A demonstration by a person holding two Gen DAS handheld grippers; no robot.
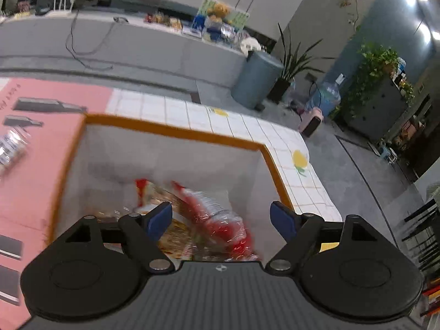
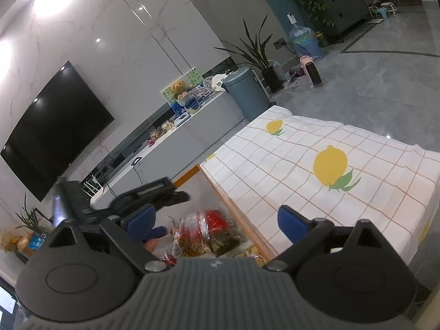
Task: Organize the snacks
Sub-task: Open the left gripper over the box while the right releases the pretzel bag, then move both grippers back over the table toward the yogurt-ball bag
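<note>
A white box with an orange rim point(image 1: 176, 133) stands on the table. My left gripper point(image 1: 221, 218) hangs over it, jaws wide, pads touching nothing. Below and between its fingers lies a blurred red snack bag point(image 1: 220, 231), loose inside the box on top of a yellow-orange packet point(image 1: 176, 233). A clear blue-and-white packet point(image 1: 11, 148) lies on the pink board at the left. My right gripper point(image 2: 217, 222) stands open above the same box point(image 2: 203, 192), with the red bag point(image 2: 209, 229) under it. The left gripper's black body point(image 2: 154, 192) shows over the box's far side.
The box sits between a pink printed board point(image 1: 41, 165) and a white lemon-print tablecloth point(image 2: 302, 165). Past the table are a grey bin point(image 2: 247, 93), a potted plant point(image 2: 261, 55), a low white cabinet with toys point(image 2: 187, 101), a wall television point(image 2: 55, 129) and grey floor.
</note>
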